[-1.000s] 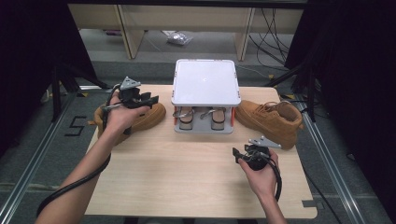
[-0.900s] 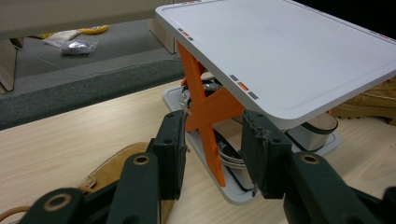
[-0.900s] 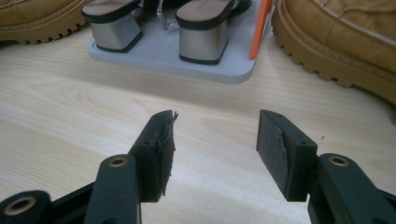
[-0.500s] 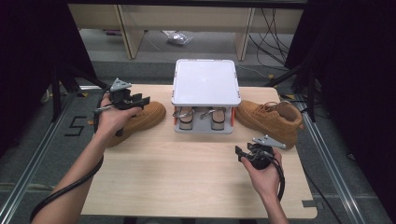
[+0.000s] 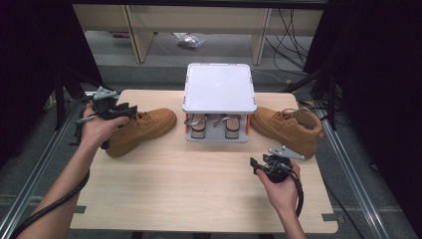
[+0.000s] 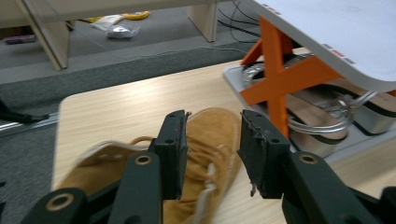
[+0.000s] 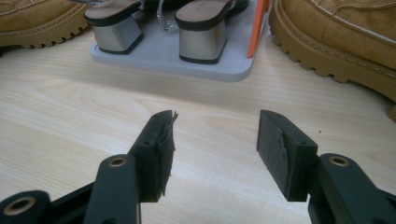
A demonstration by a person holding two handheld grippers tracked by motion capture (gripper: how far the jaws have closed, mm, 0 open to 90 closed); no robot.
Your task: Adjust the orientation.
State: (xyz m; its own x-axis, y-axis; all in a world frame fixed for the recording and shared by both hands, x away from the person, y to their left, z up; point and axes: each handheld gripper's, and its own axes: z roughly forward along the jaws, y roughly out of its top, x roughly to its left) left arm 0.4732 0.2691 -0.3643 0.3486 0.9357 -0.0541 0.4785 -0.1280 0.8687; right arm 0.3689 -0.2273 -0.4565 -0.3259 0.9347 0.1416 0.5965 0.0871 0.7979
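High view: you are standing at a pale wooden table, a gripper in each hand. Your left gripper is hovering over the heel end of the left tan boot, which is lying on its sole with the toe pointing toward the shoe rack at the table's centre. Its jaws are standing partly apart and have just been closing a little; in the left gripper view the boot's laces and opening are showing in the gap between the jaws, below them, and the pads are not pressing on anything.

Your right gripper is resting low over bare table in front of the rack, jaws apart and holding nothing. In the right gripper view a pair of block-heeled sandals is sitting on the rack's grey lower shelf. The right tan boot is lying just beside the rack's right side.
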